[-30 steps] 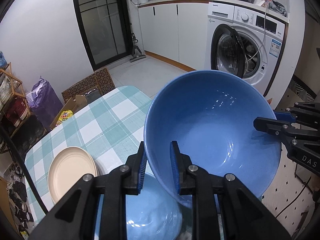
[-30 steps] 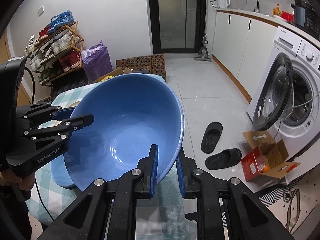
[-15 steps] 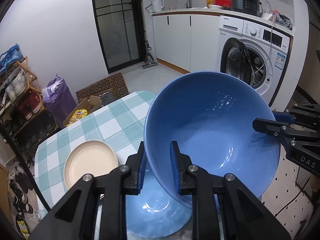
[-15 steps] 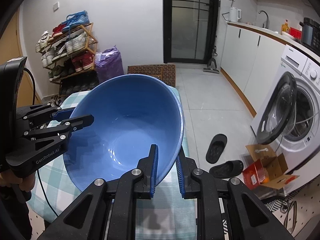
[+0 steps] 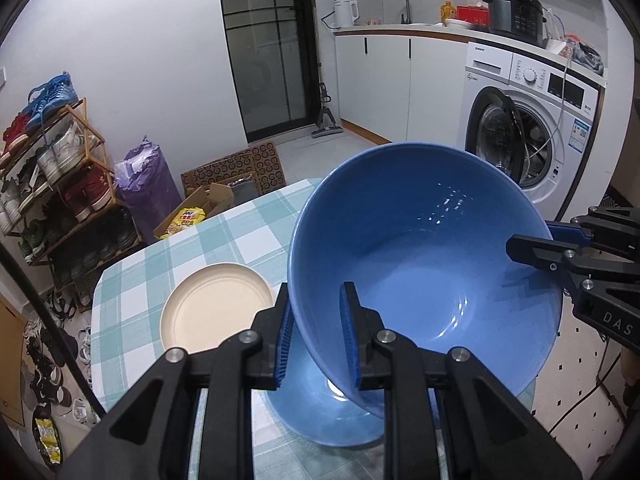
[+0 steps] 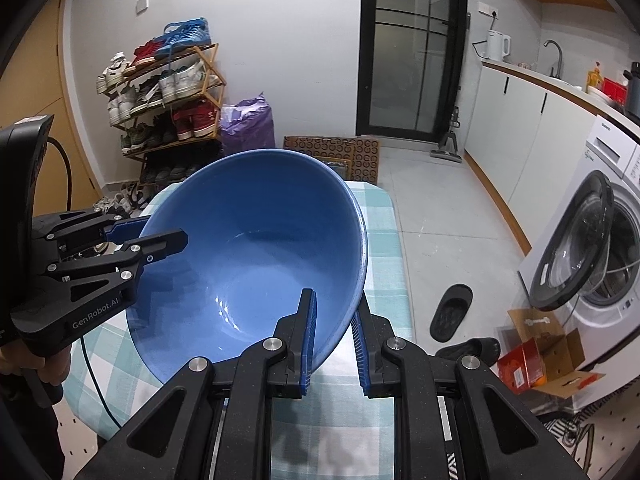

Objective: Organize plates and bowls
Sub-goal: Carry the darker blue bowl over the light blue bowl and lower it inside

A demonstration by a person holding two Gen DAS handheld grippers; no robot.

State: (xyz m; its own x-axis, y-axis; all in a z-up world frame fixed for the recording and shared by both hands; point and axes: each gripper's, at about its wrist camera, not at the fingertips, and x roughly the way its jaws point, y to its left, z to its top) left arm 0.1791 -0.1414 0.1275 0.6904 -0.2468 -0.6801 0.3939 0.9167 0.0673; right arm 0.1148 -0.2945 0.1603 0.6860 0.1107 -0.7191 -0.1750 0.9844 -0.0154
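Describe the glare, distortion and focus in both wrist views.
Left wrist view: ceiling-light glints speckle the blue bowl, with a bright reflection in the lower bowl beneath it; fisheye bends the washing machine. Right wrist view: small glints on the bowl's floor, dark vignetted corners, sharp focus throughout.

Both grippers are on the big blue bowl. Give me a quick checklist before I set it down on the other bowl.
1. Left gripper clamped on the rim of the big blue bowl: ok, one finger inside, one outside.
2. Right gripper clamped on the opposite rim: ok.
3. Bowl level: not ok, it is tilted, with its opening toward both cameras.
4. Second blue bowl under it on the checked tablecloth: ok, partly visible below the held bowl.
5. Cream plate out of the way: ok, it lies to the left of the lower bowl.
6. Held bowl centred over the lower one: cannot tell, the held bowl hides most of it.
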